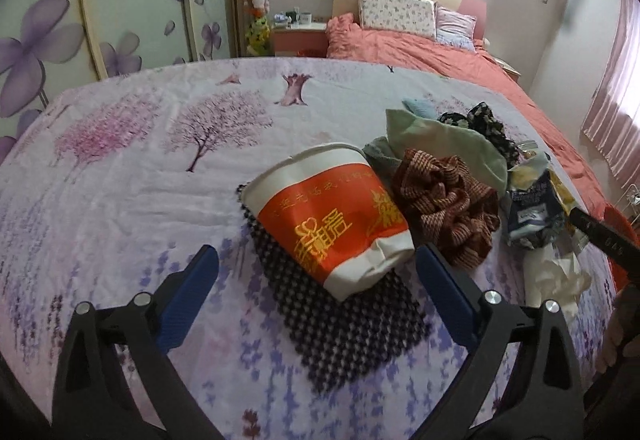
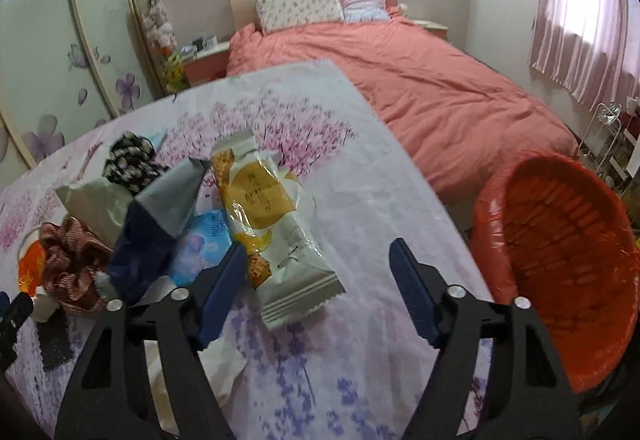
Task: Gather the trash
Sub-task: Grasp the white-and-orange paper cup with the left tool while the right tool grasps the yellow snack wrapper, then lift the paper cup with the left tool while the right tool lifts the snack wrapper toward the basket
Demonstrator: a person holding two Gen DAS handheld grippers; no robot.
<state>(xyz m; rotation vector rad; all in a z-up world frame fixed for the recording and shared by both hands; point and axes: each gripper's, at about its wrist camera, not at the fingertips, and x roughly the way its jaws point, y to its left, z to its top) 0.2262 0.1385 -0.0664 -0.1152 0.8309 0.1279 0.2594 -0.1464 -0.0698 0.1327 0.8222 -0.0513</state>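
Two spread, empty claws, left claw (image 1: 316, 272) before crushable paper cup (image 1: 332, 216), right claw (image 2: 318, 268) astride light, slippery snack wrapper (image 2: 272, 224), best pinched at crimped end.

In the left wrist view we find a paper cup (image 1: 332, 216) on its side on a mesh mat (image 1: 344, 320), centre frame, with a cloth heap (image 1: 444, 196) to its right. In the right wrist view a snack wrapper (image 2: 276, 228) lies centre, a basket (image 2: 560, 260) at far right.
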